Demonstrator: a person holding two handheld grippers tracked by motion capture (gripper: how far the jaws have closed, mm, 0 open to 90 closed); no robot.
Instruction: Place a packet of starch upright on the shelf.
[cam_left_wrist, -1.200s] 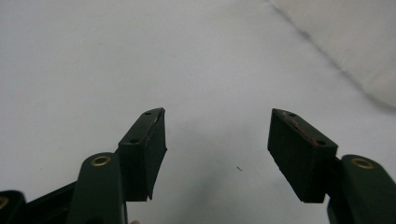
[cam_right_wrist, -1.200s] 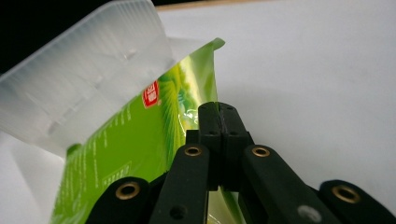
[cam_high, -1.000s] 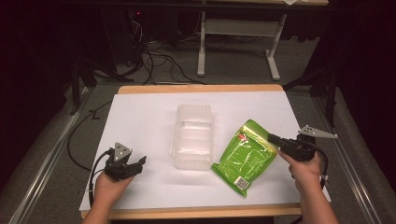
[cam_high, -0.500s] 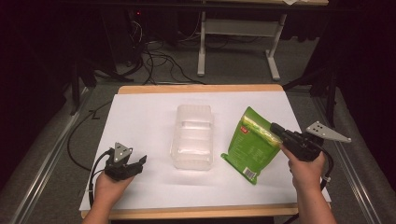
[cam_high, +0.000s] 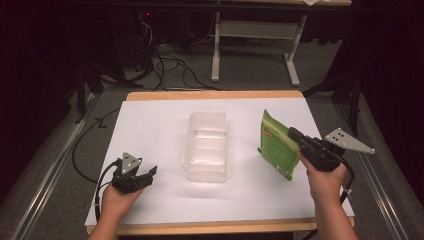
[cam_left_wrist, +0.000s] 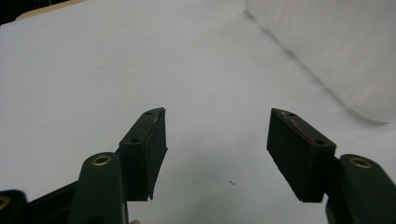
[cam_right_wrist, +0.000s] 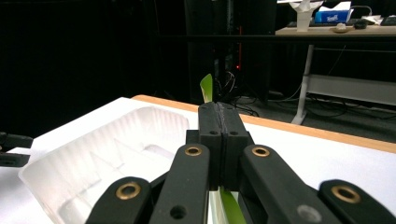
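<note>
A green snack bag (cam_high: 275, 142) hangs on edge above the right side of the white table cover, its edge pinched by my right gripper (cam_high: 295, 135). In the right gripper view the jaws (cam_right_wrist: 219, 121) are pressed together on the bag (cam_right_wrist: 206, 87), which sticks out above and below them. A clear plastic tray (cam_high: 207, 145) lies in the middle of the table, to the left of the bag. My left gripper (cam_high: 149, 173) rests at the front left, open, its jaws (cam_left_wrist: 217, 140) apart over bare white surface.
The white cover (cam_high: 150, 125) lies on a wooden tabletop, whose edge (cam_high: 215, 95) shows at the back. The tray's wall (cam_left_wrist: 336, 51) rises to the upper right of the left jaws. Cables and a desk frame (cam_high: 255, 30) stand on the floor beyond.
My right gripper has risen and lifted the green bag from lying flat to hanging nearly upright. The left gripper and the tray have stayed put.
</note>
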